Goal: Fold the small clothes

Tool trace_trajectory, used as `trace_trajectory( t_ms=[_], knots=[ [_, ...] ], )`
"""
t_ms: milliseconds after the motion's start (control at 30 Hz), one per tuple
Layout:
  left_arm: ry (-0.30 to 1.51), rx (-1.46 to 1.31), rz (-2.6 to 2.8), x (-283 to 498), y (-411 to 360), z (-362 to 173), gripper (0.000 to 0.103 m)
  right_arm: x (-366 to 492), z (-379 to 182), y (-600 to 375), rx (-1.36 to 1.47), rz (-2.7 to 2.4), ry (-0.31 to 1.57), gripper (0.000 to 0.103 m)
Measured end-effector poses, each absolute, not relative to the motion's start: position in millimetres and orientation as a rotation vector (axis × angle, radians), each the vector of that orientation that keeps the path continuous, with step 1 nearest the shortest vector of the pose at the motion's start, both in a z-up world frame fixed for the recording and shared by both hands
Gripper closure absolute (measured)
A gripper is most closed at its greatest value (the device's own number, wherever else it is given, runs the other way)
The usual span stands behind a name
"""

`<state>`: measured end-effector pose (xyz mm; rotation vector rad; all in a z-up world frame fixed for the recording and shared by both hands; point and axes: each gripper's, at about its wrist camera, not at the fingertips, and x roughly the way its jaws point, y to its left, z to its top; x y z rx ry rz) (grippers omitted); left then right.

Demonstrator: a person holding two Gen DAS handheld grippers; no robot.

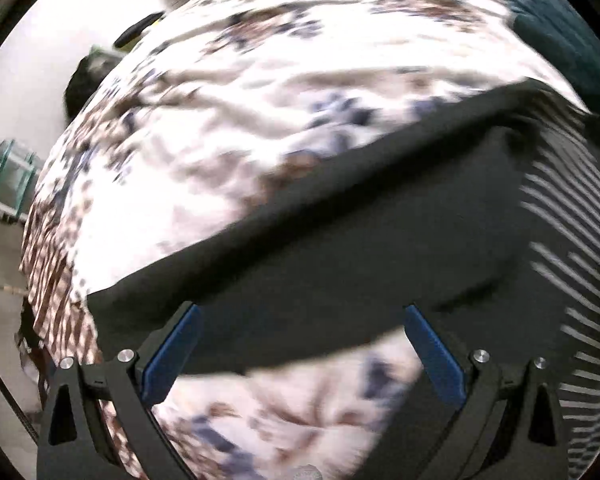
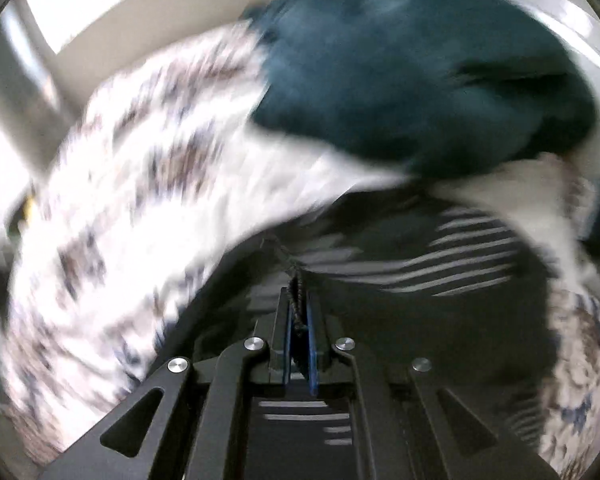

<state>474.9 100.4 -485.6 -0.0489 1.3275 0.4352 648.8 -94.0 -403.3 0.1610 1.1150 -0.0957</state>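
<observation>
A dark garment with white stripes [image 1: 340, 248] lies across a flower-patterned bedspread [image 1: 220, 140]. Its plain dark part fills the middle of the left wrist view, and its striped part [image 1: 572, 240] is at the right. My left gripper [image 1: 300, 316] is open just above the garment's near edge, with nothing between its blue pads [image 1: 172, 352]. My right gripper [image 2: 298, 312] is shut on the edge of the striped dark garment [image 2: 460, 256], which hangs and trails from it. Both views are motion-blurred.
A teal cloth heap [image 2: 400, 80] lies on the bedspread [image 2: 140, 160] beyond the right gripper, and shows at the top right of the left wrist view [image 1: 560, 20]. A dark object [image 1: 88, 80] and a green-framed stand [image 1: 8, 184] are off the bed's left side.
</observation>
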Motion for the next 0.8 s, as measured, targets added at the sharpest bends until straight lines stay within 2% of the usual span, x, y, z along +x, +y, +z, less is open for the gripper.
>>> trace_trajectory(
  t_ms=[100, 167, 267, 333, 367, 400, 467, 500, 667, 800],
  knots=[
    [1.349, -0.066, 0.469, 463, 128, -494, 0.0, 657, -487, -31, 0.062, -0.093, 1.219, 0.098],
    [1.358, -0.081, 0.465, 455, 142, -497, 0.0, 655, -521, -7, 0.015, -0.094, 1.237, 0.099],
    [1.373, -0.104, 0.482, 441, 158, -500, 0.0, 652, -552, 18, -0.065, -0.086, 1.269, 0.099],
    [1.381, -0.149, 0.501, 428, 172, -499, 0.0, 647, -549, 15, -0.024, -0.011, 1.331, 0.097],
    [1.383, -0.175, 0.508, 421, 178, -497, 0.0, 642, -545, 10, -0.003, 0.002, 1.337, 0.084],
    [1.387, -0.215, 0.523, 412, 187, -495, 0.0, 635, -535, 1, 0.029, 0.013, 1.327, 0.057],
    [1.401, -0.32, 0.553, 393, 208, -494, 0.0, 612, -511, -31, 0.114, 0.008, 1.292, 0.027],
    [1.406, -0.389, 0.565, 384, 218, -495, 0.0, 598, -502, -45, 0.141, -0.003, 1.281, 0.022],
    [1.401, -0.863, 0.59, 346, 262, -528, 0.0, 530, -479, -118, 0.212, -0.109, 1.3, 0.021],
    [1.267, -1.268, 0.651, 319, 296, -566, 0.001, 486, -478, -159, 0.277, -0.203, 1.304, 0.021]
  ],
)
